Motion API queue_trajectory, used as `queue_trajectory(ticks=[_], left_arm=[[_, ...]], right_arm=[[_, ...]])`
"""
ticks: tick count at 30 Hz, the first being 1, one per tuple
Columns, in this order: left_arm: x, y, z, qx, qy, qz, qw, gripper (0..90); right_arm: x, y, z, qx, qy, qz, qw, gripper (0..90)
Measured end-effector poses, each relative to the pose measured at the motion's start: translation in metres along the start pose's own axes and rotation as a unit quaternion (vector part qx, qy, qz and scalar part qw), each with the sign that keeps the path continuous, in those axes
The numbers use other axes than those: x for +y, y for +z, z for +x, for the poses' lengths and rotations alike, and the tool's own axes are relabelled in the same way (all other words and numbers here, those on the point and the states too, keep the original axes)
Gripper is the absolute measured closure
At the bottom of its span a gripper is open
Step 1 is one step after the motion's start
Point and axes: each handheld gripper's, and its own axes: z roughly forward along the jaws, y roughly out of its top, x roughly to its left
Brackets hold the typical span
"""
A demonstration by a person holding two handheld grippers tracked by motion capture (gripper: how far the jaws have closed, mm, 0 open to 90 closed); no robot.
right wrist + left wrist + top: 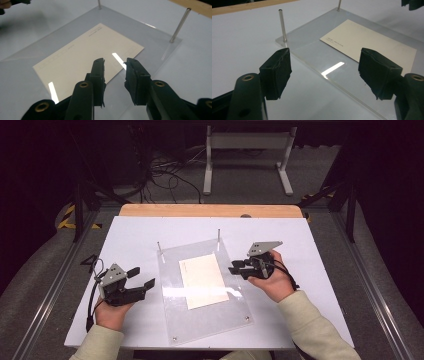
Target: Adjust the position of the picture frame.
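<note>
A clear acrylic plate (215,315) lies flat on the white board (130,235), with two thin metal pins (159,247) standing at its far corners. A cream card (202,280) rests flat at the plate's middle. My left gripper (142,276) hovers just off the plate's left edge, jaws wide apart and empty. In the left gripper view the left gripper (324,72) faces the card (367,41) and a pin (282,25). My right gripper (233,268) sits at the plate's right edge. In the right gripper view the right gripper (115,62) stands narrowly open over the card's (82,55) near corner.
The white board lies on a wooden table whose far edge (210,210) shows. Beyond it, a white stand (247,155) and loose cables (165,175) sit on the floor. Metal rails (367,285) run along both sides.
</note>
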Motion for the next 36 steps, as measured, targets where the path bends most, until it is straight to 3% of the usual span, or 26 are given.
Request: queue_trajectory(ticks=[6, 10, 15, 24, 27, 36], left_arm=[[-0.008, -0.012, 0.003, 0.012, -0.008, -0.001, 0.9999, 26.7], [-0.012, -0.017, 0.005, 0.017, -0.012, 0.000, 0.9998, 26.6], [-0.017, -0.023, 0.007, 0.025, -0.013, 0.003, 0.9996, 26.5], [-0.026, -0.031, 0.008, 0.036, -0.023, 0.003, 0.9991, 26.5], [-0.027, -0.032, 0.009, 0.038, -0.025, 0.003, 0.9989, 26.5], [-0.030, -0.033, 0.010, 0.041, -0.026, 0.008, 0.9988, 26.6]], right_arm=[[0.013, 0.014, -0.019, -0.020, 0.002, -0.024, 0.9995, 64.0], [0.020, 0.025, -0.034, -0.038, 0.023, -0.056, 0.9975, 61.7], [0.031, 0.038, -0.053, -0.059, 0.028, -0.067, 0.9956, 55.2], [0.044, 0.070, -0.076, -0.080, 0.049, -0.044, 0.9946, 54.8], [0.044, 0.078, -0.080, -0.089, 0.045, -0.034, 0.9944, 55.9], [0.046, 0.104, -0.087, -0.101, 0.037, -0.010, 0.9941, 69.9]])
